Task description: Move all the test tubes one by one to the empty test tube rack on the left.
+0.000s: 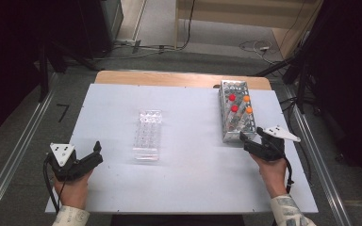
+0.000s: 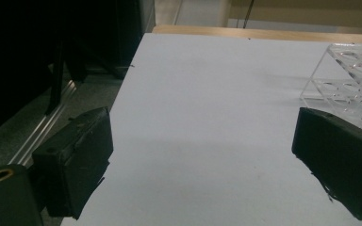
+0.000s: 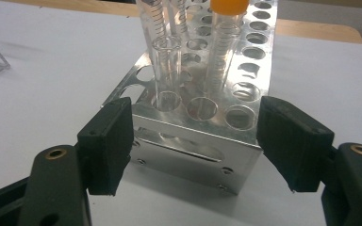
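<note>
A metal tube rack (image 1: pixel 226 101) stands at the right of the white table, holding tubes with red caps (image 1: pixel 232 97) and orange caps (image 1: pixel 246 99). My right gripper (image 1: pixel 253 134) is at the rack's near end. In the right gripper view the rack (image 3: pixel 188 150) lies between the wide jaws of my right gripper (image 3: pixel 195 146); both pads are close beside its end corners, and I see no firm press. An orange-capped tube (image 3: pixel 226 42) and a clear uncapped tube (image 3: pixel 166 70) rise just behind. My left gripper (image 1: pixel 96 150) rests open at the table's front left, nothing between its jaws (image 2: pixel 202 155).
An empty clear plastic rack (image 1: pixel 147 134) sits mid-table, its corner also in the left gripper view (image 2: pixel 353 80). The white board (image 1: pixel 188 188) lies on a wooden table; its left edge drops to the floor and a metal rail (image 1: pixel 14 160). Cables lie on the floor behind.
</note>
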`<state>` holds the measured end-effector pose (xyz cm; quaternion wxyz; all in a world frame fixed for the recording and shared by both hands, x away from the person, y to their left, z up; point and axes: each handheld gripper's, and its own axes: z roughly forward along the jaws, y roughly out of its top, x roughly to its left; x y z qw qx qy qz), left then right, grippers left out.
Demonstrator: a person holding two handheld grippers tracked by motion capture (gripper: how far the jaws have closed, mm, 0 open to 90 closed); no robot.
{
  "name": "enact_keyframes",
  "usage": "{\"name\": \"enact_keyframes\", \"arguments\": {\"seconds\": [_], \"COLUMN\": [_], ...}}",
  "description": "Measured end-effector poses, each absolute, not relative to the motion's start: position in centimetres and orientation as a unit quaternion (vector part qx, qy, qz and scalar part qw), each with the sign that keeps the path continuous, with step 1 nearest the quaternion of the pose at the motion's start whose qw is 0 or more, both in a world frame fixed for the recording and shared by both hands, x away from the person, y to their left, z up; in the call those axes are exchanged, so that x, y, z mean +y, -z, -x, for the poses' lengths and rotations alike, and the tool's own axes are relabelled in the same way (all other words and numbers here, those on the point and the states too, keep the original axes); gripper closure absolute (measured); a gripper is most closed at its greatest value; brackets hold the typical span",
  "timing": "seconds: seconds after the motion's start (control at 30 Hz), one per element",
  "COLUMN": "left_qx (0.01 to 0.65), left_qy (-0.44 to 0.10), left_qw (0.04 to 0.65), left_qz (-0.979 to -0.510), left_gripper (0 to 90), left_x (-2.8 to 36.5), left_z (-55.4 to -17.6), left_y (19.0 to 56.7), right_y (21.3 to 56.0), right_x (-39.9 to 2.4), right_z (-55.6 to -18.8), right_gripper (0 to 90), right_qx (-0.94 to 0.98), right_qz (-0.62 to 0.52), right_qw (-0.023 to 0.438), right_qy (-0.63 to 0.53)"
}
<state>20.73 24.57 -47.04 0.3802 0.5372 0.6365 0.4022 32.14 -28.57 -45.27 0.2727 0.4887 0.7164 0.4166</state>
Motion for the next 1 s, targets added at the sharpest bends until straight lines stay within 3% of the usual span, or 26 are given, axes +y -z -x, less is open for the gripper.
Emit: {"name": "enact_keyframes", "arguments": {"seconds": [0.33, 1.0], "left_qx": [0.639, 0.639], "left_qy": [-0.400, -0.401], "left_qw": [0.379, 0.378], "left_qz": [-0.537, -0.536], "left_gripper": [6.3, 6.7], "left_x": [24.6, 24.7], "left_z": [-20.8, -20.7], "left_y": [47.1, 47.1], "right_y": [45.1, 45.9], "right_x": [-27.6, -26.2], "right_z": [-32.6, -33.7], "right_gripper": [32.3, 56.5], "right_qx": [0.721, 0.723], "right_qz": [-0.480, -0.465], "right_qw": [0.275, 0.296], "right_qy": [-0.418, -0.417]}}
